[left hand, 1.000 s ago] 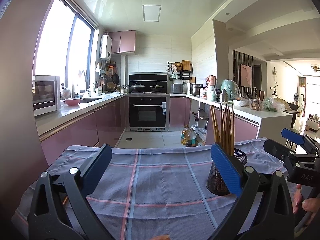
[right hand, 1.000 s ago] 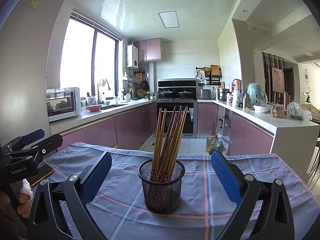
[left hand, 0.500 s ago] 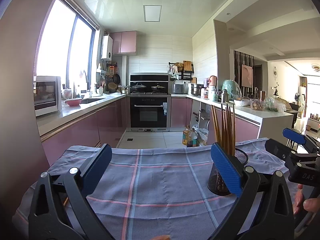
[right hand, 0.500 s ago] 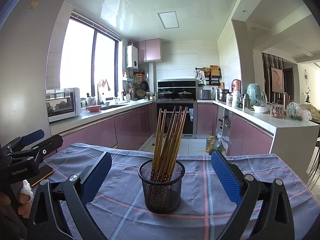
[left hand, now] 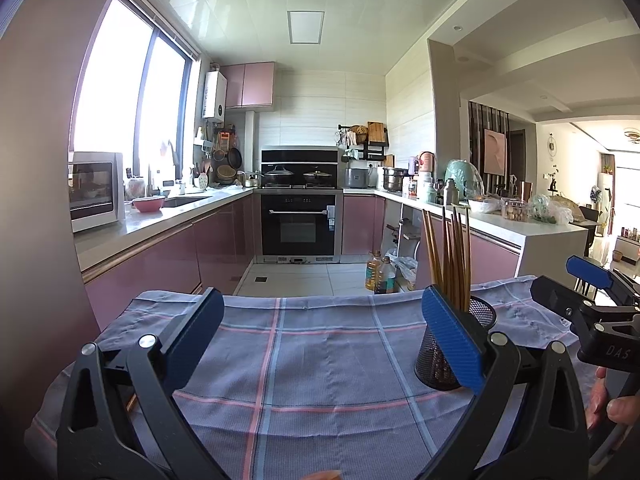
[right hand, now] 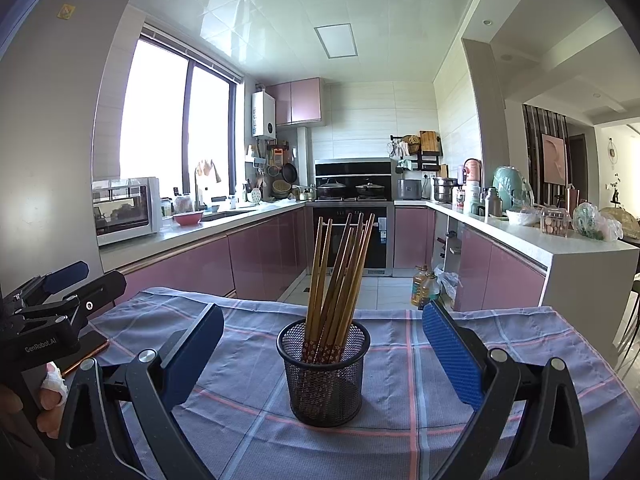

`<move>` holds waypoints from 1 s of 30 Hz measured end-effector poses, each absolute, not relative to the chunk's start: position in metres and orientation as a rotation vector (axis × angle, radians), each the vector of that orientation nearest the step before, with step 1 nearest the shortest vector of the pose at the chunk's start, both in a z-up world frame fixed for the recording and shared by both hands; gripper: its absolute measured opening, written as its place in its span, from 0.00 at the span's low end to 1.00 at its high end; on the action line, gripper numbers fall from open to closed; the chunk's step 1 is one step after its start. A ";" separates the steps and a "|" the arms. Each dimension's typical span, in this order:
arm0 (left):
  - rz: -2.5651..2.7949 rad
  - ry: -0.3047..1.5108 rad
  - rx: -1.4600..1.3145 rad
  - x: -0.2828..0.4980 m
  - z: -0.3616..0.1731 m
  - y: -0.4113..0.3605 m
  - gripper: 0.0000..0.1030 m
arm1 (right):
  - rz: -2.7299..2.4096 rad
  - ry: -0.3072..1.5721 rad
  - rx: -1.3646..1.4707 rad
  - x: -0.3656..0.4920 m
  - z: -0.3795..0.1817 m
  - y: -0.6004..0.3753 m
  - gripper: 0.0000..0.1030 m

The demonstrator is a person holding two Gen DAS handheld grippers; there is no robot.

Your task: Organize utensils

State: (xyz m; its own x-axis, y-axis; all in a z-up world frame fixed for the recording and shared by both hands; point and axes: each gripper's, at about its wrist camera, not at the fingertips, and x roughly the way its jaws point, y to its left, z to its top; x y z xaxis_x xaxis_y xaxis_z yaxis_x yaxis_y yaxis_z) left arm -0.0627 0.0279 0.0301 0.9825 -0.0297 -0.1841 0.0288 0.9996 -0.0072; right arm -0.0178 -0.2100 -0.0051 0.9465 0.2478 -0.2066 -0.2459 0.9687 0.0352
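A black mesh cup (right hand: pixel 325 372) stands upright on the checked cloth (right hand: pixel 400 364), holding several brown chopsticks (right hand: pixel 340 272). It sits centred ahead of my right gripper (right hand: pixel 320 344), whose blue pads (right hand: pixel 452 356) are open wide with nothing between them. In the left wrist view the same mesh cup (left hand: pixel 444 356) is partly hidden behind the right finger of my left gripper (left hand: pixel 324 332), which is also open and empty over bare cloth (left hand: pixel 300 344). The chopsticks (left hand: pixel 452 256) rise above that finger. Each gripper shows at the edge of the other's view.
The table's far edge drops to a tiled kitchen floor with oil bottles (right hand: pixel 424 284). A phone (right hand: pixel 86 354) lies on the cloth at the left, beside the left gripper. Pink cabinets and counters line both sides; an oven (left hand: pixel 299 224) stands at the back.
Almost nothing has moved; the left wrist view has shifted very slightly, and both grippers stay open as before.
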 end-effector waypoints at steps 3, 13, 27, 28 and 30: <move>-0.026 0.183 -0.002 -0.063 0.030 0.028 0.95 | 0.250 0.209 0.009 -0.018 -0.005 -0.209 0.93; -0.024 0.179 -0.004 -0.065 0.031 0.027 0.95 | 0.249 0.207 0.008 -0.020 -0.004 -0.208 0.93; -0.025 0.171 -0.001 -0.063 0.031 0.024 0.95 | 0.248 0.203 0.013 -0.020 -0.004 -0.207 0.93; -0.023 0.170 0.000 -0.063 0.031 0.024 0.95 | 0.248 0.205 0.012 -0.020 -0.004 -0.207 0.93; -0.024 0.171 0.000 -0.064 0.031 0.024 0.95 | 0.248 0.204 0.013 -0.020 -0.004 -0.208 0.93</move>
